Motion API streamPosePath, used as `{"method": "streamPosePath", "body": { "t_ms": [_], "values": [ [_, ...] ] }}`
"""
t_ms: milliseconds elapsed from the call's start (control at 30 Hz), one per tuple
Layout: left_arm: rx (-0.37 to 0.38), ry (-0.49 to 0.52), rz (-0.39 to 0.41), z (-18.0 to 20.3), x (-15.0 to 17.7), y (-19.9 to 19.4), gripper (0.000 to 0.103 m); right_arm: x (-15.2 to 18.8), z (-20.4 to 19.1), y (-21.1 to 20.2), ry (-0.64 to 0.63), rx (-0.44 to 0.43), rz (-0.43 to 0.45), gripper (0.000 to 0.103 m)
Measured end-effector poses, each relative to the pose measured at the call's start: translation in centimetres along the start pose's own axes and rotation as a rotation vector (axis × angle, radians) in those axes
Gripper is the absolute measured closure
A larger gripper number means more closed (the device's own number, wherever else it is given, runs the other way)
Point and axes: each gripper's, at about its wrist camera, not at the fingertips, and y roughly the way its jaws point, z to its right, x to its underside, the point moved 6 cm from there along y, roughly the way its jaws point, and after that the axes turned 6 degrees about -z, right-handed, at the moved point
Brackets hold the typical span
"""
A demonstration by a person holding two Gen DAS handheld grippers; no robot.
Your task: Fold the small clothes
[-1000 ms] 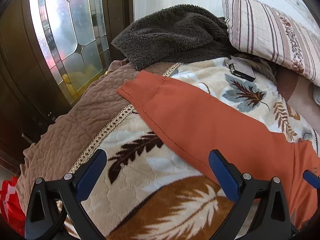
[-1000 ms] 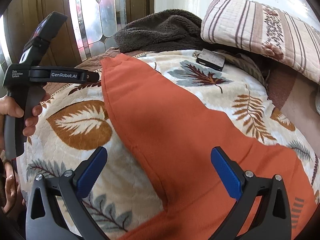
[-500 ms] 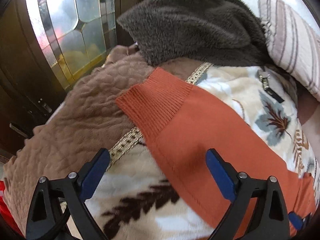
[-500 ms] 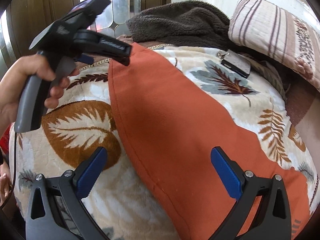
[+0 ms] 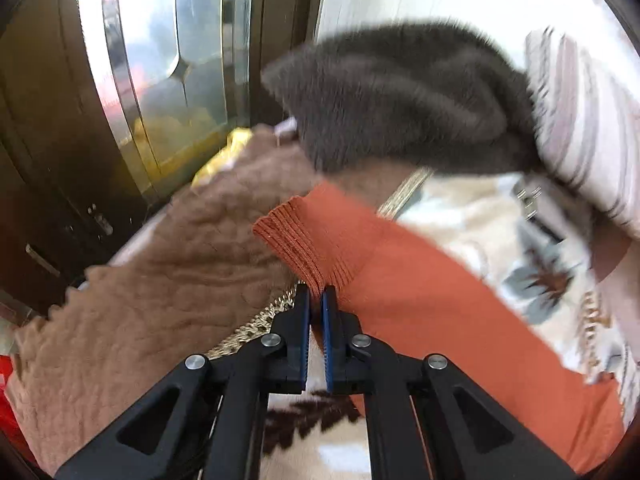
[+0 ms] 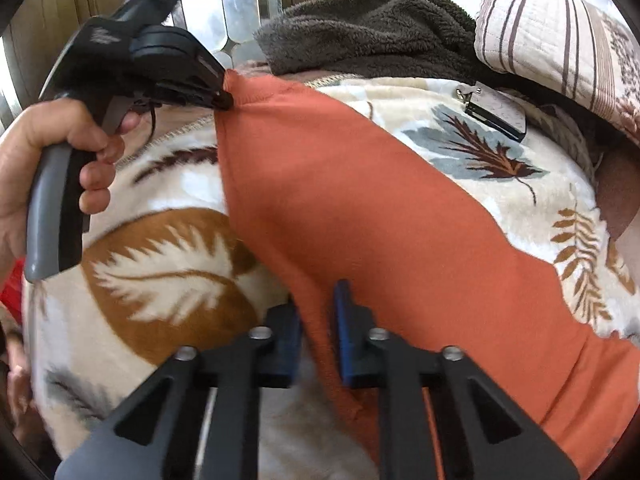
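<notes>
An orange knit garment (image 6: 360, 208) lies spread on a leaf-patterned blanket (image 6: 160, 264). Its ribbed cuff end (image 5: 304, 240) is at the far left. My left gripper (image 5: 315, 300) is shut on the ribbed cuff edge; it also shows in the right wrist view (image 6: 224, 100), pinching the garment's far corner. My right gripper (image 6: 318, 300) is shut on the garment's near left edge, with the orange cloth pinched between its blue pads (image 6: 344, 304).
A dark grey fleece (image 6: 368, 28) and a striped pillow (image 6: 560, 32) lie at the back. A small dark wallet-like item (image 6: 496, 112) rests on the blanket. A brown quilt (image 5: 152, 280) hangs left, beside a glass-panelled door (image 5: 160, 60).
Both grippers went from open to shut. The left one moved forward to the ribbed cuff and closed on it. The right one closed on the garment's near edge.
</notes>
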Motion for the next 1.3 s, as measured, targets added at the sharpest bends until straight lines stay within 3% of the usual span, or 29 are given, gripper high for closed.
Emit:
{"method": "streamPosePath", "body": {
  "t_ms": [333,467,667,767,933,1167,1200,1300],
  "values": [
    [0.055,0.076,0.190,3.7,-2.3,-14.6,0.099,-0.5,-3.8,-6.1,0.056,-0.145,0.088,0.091],
    [0.096,0.149,0.262,7.8,-1.6,-20.6,0.099,0.1,-3.7,-8.7,0.145,-0.253,0.124,0.091],
    [0.142,0.326,0.346,17.0,1.6,-26.5,0.099,2.7,-1.1,-12.9,0.242,-0.317,0.214,0.091],
    [0.161,0.445,0.360,22.7,5.1,-27.7,0.099,5.2,1.6,-14.5,0.325,-0.334,0.247,0.091],
    [0.190,0.627,0.342,32.4,12.4,-26.9,0.099,11.3,7.7,-15.9,0.483,-0.286,0.261,0.091],
    [0.233,0.742,0.245,41.8,22.6,-22.4,0.099,23.7,19.3,-16.4,0.806,-0.117,0.128,0.088],
    [0.228,0.766,0.226,43.2,24.4,-21.4,0.099,25.2,21.0,-16.6,0.835,-0.092,0.124,0.083],
    [0.236,0.796,0.157,45.8,28.3,-18.4,0.098,29.5,25.9,-17.6,0.921,0.004,0.116,0.050]
  ]
}}
